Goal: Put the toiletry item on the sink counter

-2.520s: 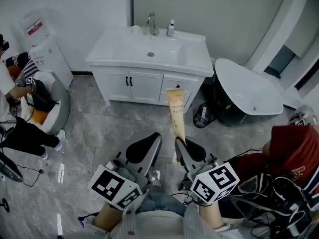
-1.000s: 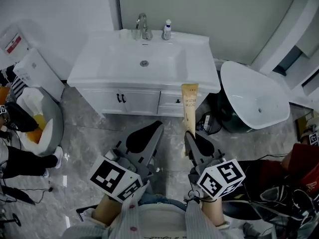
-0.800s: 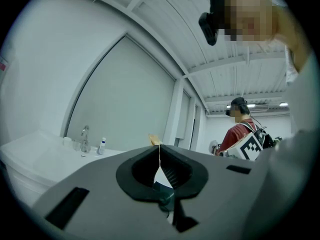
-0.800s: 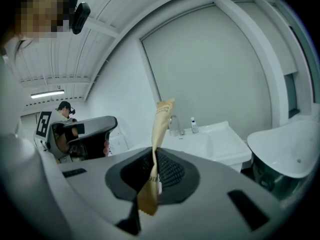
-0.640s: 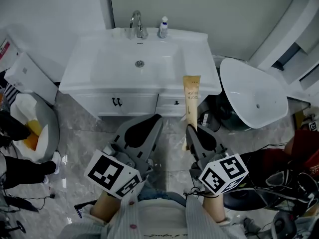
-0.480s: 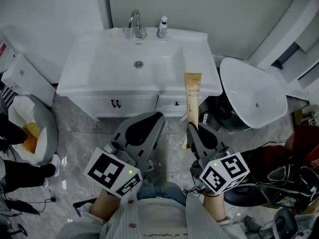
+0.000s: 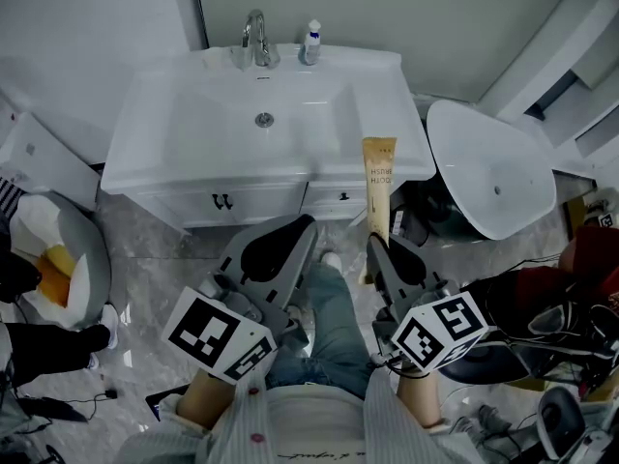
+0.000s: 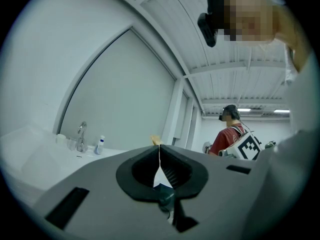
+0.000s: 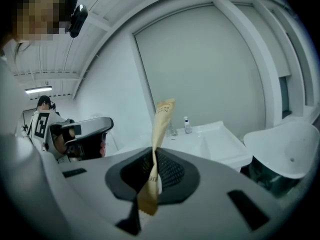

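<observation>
Now, packet (image 7: pixel 378 177) in right hand-held gripper (image 7: pixel 373 243)

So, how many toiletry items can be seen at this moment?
2. A tan toothbrush packet is clamped upright in the right hand-held gripper; a small bottle stands on the sink counter, right of the faucet. Others may be hidden.

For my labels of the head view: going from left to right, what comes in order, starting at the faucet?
Chrome metal faucet → small white-and-blue bottle → long tan paper packet → large white oval tub.
</observation>
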### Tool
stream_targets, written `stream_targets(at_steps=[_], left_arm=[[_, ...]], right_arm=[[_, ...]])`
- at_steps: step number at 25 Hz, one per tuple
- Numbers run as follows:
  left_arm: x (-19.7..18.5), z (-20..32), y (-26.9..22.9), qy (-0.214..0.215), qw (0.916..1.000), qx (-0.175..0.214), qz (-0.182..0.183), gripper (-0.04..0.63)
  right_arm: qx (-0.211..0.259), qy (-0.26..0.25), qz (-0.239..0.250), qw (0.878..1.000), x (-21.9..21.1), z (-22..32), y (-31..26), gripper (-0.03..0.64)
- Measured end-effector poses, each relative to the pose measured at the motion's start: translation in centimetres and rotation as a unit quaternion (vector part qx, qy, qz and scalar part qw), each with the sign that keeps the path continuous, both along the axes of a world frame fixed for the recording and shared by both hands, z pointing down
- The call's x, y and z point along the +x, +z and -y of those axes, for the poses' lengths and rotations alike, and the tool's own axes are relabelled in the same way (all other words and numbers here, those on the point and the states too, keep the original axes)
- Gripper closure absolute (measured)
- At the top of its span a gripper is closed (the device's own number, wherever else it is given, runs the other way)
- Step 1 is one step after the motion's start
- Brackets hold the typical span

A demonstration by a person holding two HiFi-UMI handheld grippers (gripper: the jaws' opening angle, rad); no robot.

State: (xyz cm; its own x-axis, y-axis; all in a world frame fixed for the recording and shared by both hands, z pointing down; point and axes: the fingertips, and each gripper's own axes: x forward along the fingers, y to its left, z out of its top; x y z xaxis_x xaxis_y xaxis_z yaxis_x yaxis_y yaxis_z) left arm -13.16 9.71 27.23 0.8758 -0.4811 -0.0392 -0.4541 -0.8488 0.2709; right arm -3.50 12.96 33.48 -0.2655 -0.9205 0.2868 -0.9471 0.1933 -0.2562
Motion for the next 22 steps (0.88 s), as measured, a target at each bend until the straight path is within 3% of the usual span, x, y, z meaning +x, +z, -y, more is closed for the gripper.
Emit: stream_targets(at_steps=[10,22], left_arm=[[1.3,4.7,0.0,-0.018,0.9997,0.014,-0.007,0.577],[9.5,16.1,0.0,-0.031,0.9995,0.004,-0.005,0.577]], right_arm=[[0.011,-0.009,-0.001,1.000,2.0,5.1,0.3,0.588],[-0.007,-0.023,0.005,1.000,10.2,17.1,0.6,0.588]])
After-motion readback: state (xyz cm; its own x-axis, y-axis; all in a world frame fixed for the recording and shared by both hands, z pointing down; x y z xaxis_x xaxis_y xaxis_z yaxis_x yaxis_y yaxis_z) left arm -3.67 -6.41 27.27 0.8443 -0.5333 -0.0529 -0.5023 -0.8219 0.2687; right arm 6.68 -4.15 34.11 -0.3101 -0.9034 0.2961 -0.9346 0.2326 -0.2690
